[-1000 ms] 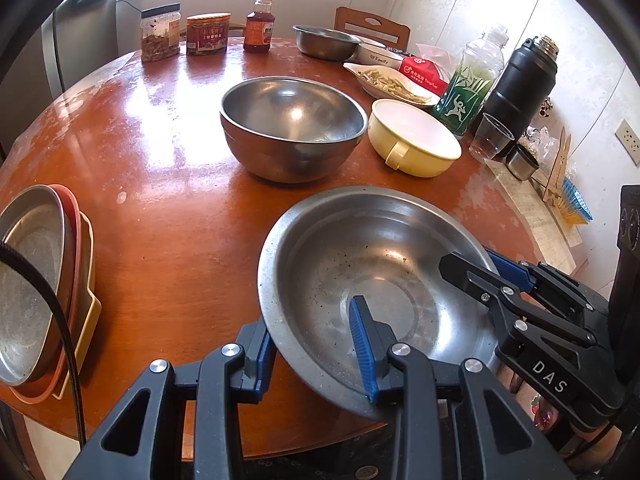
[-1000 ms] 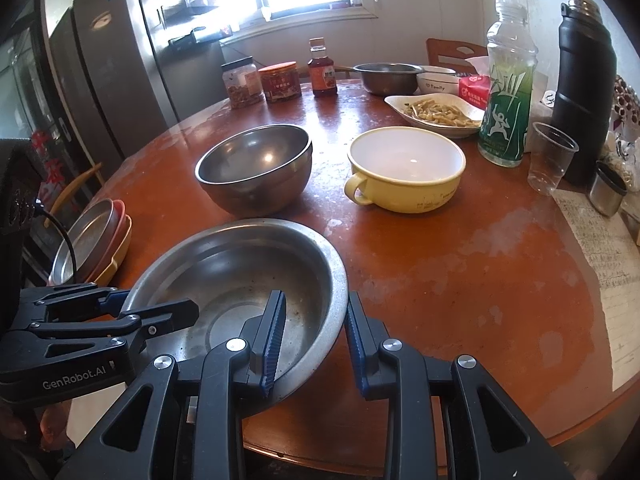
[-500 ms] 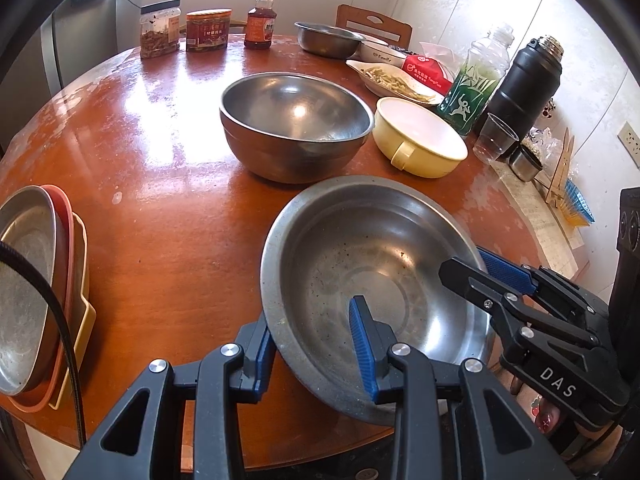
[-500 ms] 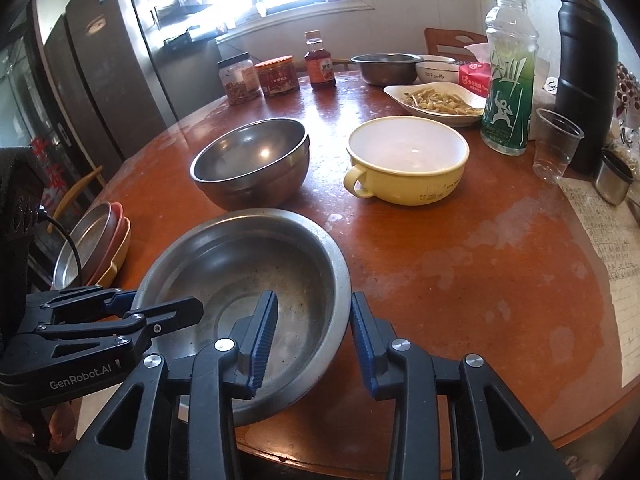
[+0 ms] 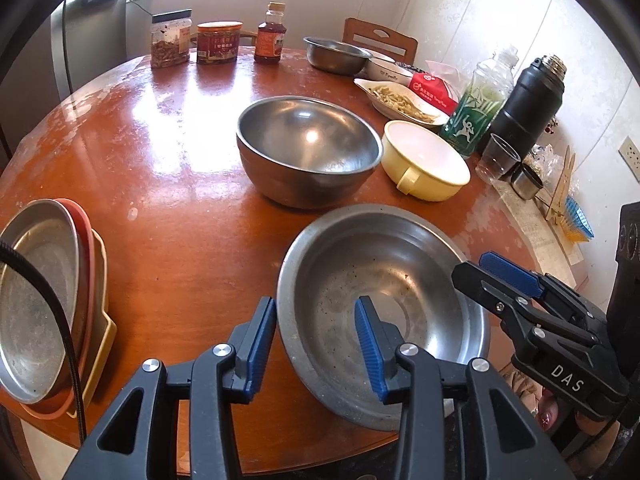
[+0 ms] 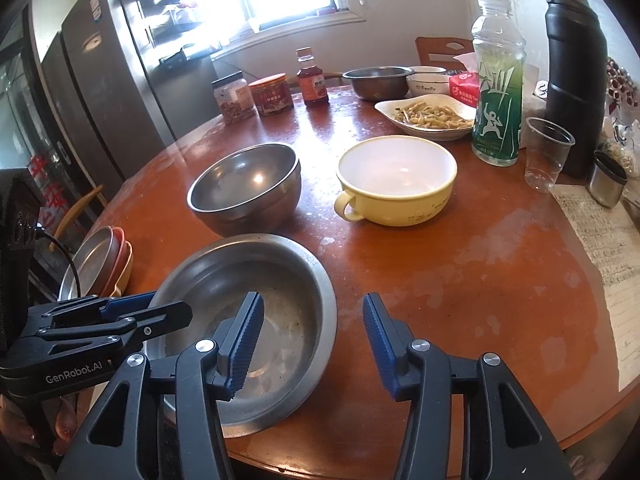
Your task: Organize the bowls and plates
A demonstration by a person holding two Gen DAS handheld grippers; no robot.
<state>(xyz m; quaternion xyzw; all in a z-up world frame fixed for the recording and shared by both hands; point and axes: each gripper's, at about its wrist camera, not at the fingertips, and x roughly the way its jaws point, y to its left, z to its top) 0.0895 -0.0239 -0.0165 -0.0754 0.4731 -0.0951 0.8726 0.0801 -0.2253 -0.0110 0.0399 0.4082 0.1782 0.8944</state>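
A wide shallow steel basin rests on the round wooden table at its near edge. My left gripper straddles the basin's left rim, one pad outside and one inside, jaws opening and no longer pressing. My right gripper straddles the right rim, jaws opening with clear gaps on both sides. Each gripper shows in the other's view: right gripper, left gripper. Behind the basin stand a deep steel bowl and a yellow handled bowl. A stack of plates sits at the left edge.
At the back right stand a green bottle, a black flask, a plastic cup and a dish of food. Jars and a small steel bowl line the far edge. Paper lies right.
The basin has moved further onto the table, closer to the deep bowl, and has settled. Both grippers' jaws have widened, the right one more clearly.
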